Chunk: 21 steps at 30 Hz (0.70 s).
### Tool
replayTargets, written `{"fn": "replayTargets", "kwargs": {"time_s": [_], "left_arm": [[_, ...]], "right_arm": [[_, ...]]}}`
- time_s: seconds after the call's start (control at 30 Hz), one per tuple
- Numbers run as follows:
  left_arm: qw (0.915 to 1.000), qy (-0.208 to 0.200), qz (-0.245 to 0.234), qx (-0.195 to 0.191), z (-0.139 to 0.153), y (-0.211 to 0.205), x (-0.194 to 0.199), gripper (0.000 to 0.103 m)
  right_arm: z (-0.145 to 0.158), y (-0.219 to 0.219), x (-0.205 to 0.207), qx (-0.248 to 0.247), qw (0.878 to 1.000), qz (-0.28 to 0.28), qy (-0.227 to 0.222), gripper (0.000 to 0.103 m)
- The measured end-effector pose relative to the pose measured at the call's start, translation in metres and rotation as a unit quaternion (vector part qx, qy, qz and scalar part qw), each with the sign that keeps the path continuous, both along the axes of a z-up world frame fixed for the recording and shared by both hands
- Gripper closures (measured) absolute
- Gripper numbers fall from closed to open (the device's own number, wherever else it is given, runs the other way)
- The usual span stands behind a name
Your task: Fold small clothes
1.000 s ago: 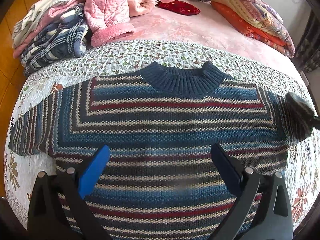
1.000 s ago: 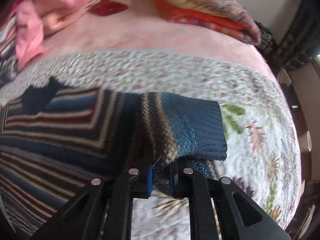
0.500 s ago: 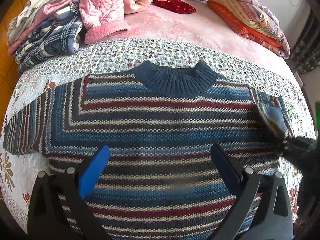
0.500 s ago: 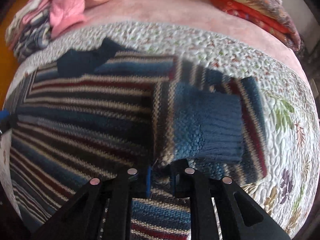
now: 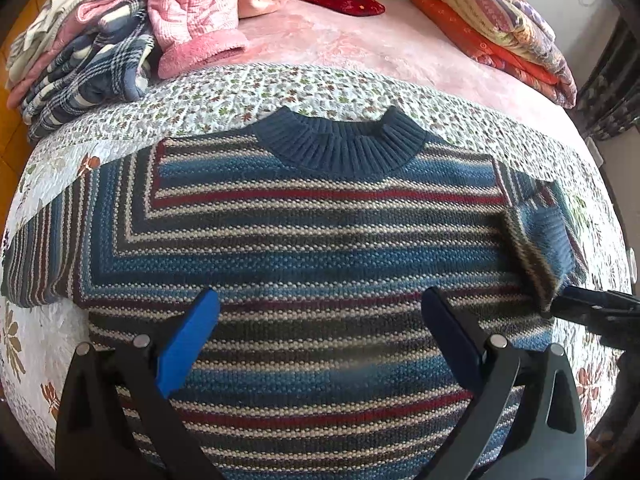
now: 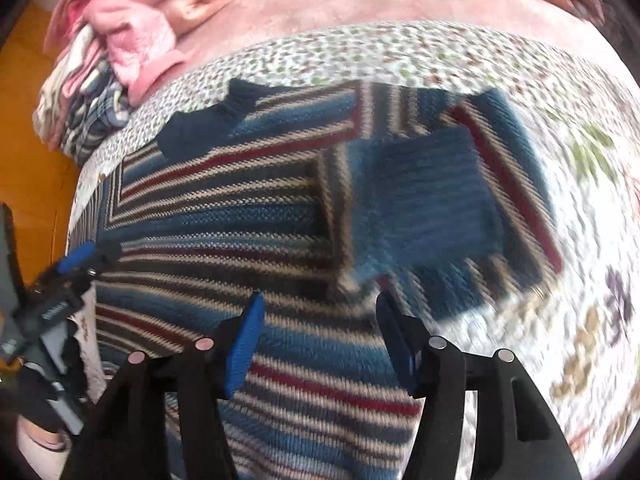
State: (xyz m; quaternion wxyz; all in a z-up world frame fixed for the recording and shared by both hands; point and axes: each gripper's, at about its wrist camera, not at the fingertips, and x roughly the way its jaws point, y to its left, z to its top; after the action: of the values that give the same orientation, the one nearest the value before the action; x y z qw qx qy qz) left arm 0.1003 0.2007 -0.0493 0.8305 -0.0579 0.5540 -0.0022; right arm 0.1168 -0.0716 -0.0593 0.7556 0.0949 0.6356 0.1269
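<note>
While both the left gripper (image 5: 320, 322) and the right gripper (image 6: 318, 334) hover with jaws spread and empty, the striped sweater (image 5: 320, 240), lying flat on the floral quilt (image 5: 224, 96), looks thick, soft and floppy, so I would pinch its ribbed cuff (image 5: 554, 232) or hem.

left wrist: close above sweater (image 5: 320, 248), facing collar | right wrist: close, over its right side | shared: sweater, bed (image 5: 360, 52)

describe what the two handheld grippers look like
Both the left gripper and the right gripper have black angular plastic frames with round silver pins, and each carries two fingers faced with bright blue pads.
</note>
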Motion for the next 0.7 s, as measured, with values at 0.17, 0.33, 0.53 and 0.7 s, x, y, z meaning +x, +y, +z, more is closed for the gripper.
{"fn": "replayTargets", "kwargs": {"time_s": [0.17, 0.33, 0.53, 0.7], "left_arm": [[0.9996, 0.009, -0.018, -0.021, 0.001, -0.015, -0.003, 0.003], [0.9966, 0.035, -0.033, -0.067, -0.006, -0.043, -0.007, 0.003], [0.9914, 0.065, -0.040, -0.106, -0.029, -0.103, 0.006, 0.003], [0.9860, 0.080, -0.054, -0.137, -0.041, -0.154, 0.027, 0.004]], "right_arm": [[0.050, -0.052, -0.014, -0.005, 0.993, -0.109, -0.036, 0.039], [0.052, -0.119, -0.028, 0.002, 0.972, -0.235, -0.017, 0.037], [0.026, -0.147, -0.024, 0.036, 0.962, -0.269, 0.019, 0.037], [0.021, -0.156, -0.024, 0.037, 0.959, -0.281, 0.023, 0.037]]}}
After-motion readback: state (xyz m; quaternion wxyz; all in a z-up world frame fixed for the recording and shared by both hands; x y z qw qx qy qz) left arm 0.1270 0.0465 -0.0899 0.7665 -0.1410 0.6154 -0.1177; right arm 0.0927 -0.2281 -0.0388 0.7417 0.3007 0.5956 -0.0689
